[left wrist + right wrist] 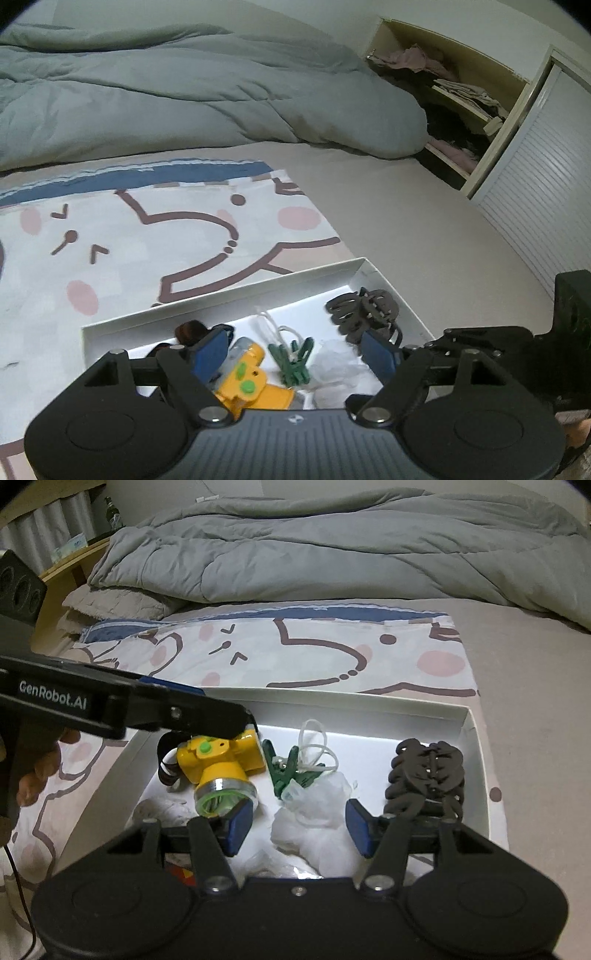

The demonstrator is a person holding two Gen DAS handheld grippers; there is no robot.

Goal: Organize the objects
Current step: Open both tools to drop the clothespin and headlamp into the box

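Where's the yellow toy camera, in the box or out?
In. The yellow toy camera lies on the floor of the white box, lens toward the right gripper's view, left of the green clips.

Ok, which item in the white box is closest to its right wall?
The dark claw hair clip: it lies beside the white box's right wall, while the yellow toy camera and green clips sit further left.

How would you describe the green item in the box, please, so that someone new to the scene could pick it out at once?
On the bed lies a shallow white box. Near its middle, between the yellow toy camera and the dark hair claw, lies a green clip beside crumpled clear plastic. It is the only dark green thing there, with a loop of white cord on it.
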